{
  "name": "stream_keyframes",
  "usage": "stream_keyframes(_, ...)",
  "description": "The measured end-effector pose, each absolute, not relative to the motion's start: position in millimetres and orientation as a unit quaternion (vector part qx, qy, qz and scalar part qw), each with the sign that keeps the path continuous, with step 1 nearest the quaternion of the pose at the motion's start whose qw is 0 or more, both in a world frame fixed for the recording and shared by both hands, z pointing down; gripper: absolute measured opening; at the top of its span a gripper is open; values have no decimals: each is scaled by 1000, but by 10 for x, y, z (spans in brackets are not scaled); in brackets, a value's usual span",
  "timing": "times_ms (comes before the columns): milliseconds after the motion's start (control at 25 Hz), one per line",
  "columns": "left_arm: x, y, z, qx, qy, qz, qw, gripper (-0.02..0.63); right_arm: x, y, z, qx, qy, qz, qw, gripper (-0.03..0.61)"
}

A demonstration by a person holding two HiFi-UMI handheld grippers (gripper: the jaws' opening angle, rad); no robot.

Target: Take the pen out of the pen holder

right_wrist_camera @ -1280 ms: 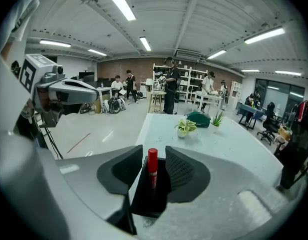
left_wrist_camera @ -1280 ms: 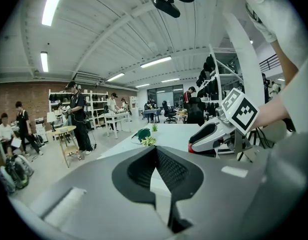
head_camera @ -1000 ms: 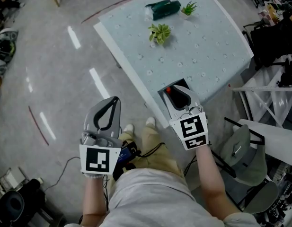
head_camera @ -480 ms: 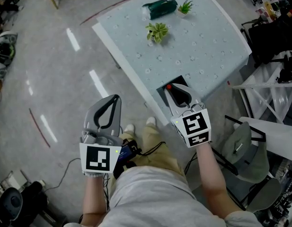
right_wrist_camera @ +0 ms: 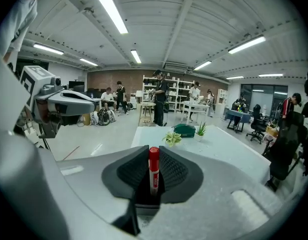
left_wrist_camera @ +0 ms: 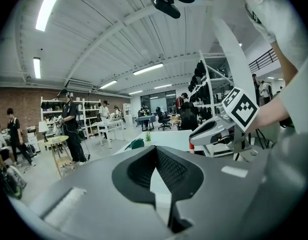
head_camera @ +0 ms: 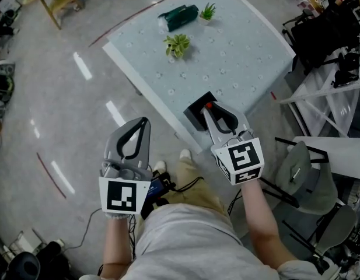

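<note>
Pale table (head_camera: 244, 51) below, right tool (right_wrist_camera: 153, 154) just clamped on red pen (right_wrist_camera: 154, 170), left tool (left_wrist_camera: 156, 151) closed, empty

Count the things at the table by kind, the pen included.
small plants: 2
dark green pouch: 1
black pen holder: 1
red pen: 1
Total: 5

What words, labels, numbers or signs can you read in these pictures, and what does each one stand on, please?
No text can be read in any view.
Red-capped pen: print along its barrel, too small to read.
Left marker cube and right marker cube: black-and-white square patterns only, no letters.
Dark green pouch on the table: no print can be made out.
</note>
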State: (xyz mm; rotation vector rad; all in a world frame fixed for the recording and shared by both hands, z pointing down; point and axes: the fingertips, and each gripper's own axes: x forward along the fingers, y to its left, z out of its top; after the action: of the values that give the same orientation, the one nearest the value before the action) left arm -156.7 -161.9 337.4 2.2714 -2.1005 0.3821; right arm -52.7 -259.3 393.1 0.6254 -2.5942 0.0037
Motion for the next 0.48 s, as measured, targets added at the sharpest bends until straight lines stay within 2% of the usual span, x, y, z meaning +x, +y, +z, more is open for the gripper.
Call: stream_keyframes(480,-1273,-1796,3083,767,-634,94,-17,11,-144,-2594,3380,306,-939,-3,156,61)
